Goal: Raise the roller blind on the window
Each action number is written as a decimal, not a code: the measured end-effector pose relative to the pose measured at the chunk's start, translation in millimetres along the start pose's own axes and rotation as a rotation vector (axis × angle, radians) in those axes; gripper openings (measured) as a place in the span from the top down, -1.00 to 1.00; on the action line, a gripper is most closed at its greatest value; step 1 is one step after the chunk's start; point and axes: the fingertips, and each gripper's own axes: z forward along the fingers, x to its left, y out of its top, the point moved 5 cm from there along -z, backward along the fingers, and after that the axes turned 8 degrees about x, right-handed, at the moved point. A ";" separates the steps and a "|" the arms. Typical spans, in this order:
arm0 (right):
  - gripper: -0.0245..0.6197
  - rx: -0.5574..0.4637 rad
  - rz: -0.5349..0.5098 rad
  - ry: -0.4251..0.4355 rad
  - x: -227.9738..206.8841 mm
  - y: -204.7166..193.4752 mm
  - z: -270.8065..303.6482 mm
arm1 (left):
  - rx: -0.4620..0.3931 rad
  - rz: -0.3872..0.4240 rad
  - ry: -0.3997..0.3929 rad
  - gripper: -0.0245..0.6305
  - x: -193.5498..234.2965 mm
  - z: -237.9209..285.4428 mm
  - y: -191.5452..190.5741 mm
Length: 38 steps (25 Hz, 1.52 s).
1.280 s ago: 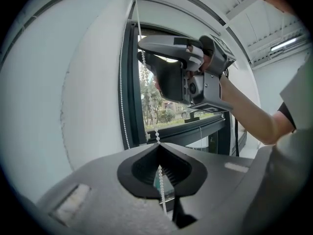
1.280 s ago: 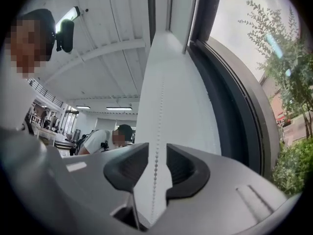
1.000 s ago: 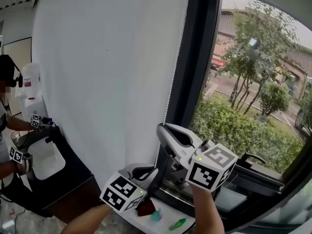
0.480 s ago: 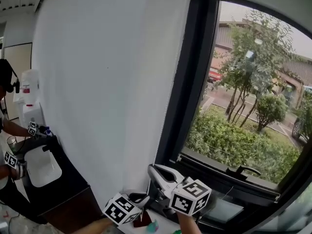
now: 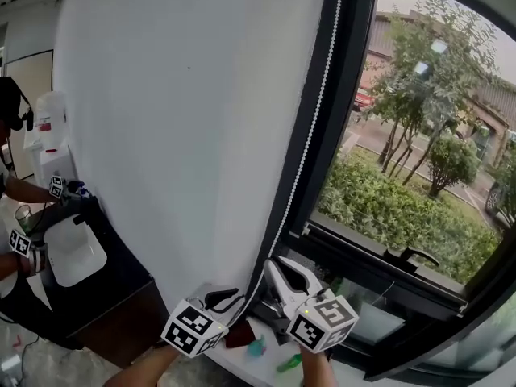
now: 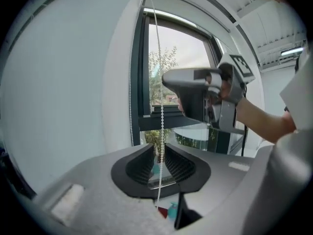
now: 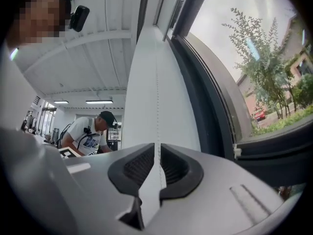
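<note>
Both grippers are working low at the window frame (image 5: 339, 95), on the bead chain (image 5: 310, 135).

Left gripper (image 5: 230, 298): fingers are opening, sitting at a medium gap. In the left gripper view the bead chain (image 6: 162, 111) is running straight down through the gap of the left gripper (image 6: 159, 148); the pads are not pressing on it.

Right gripper (image 5: 278, 274): fingers are also opening, with a narrower gap. In the right gripper view the bead chain (image 7: 157, 97) is threading between the fingers of the right gripper (image 7: 157, 153), with a sliver of daylight on each side.

The right fingers are sitting just above and to the right of the left fingers, on the same chain run.

The roller blind (image 5: 177, 119) is hanging as a white sheet left of both sets of fingers, and the chain is going up along its edge. Glass with trees is showing to the right of the fingers.

Small red, teal and green bits (image 5: 258, 349) are lying just below the fingers; I can't tell what they are.

Far left of the fingers, another person (image 5: 12, 216) is bending over a dark counter (image 5: 113, 289).
</note>
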 end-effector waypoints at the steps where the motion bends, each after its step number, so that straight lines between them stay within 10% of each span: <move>1: 0.78 0.007 0.009 -0.011 1.1 -9.7 -2.6 | -0.013 -0.013 0.006 0.69 -0.5 -4.1 -1.8; 19: 0.85 0.165 0.055 -0.233 40.7 -105.6 -36.6 | -0.142 -0.083 0.092 0.84 -27.8 -30.2 -1.8; 38: 0.91 0.205 0.010 -0.264 53.4 -115.4 -38.0 | -0.128 -0.076 0.138 0.92 -41.1 -26.5 -7.2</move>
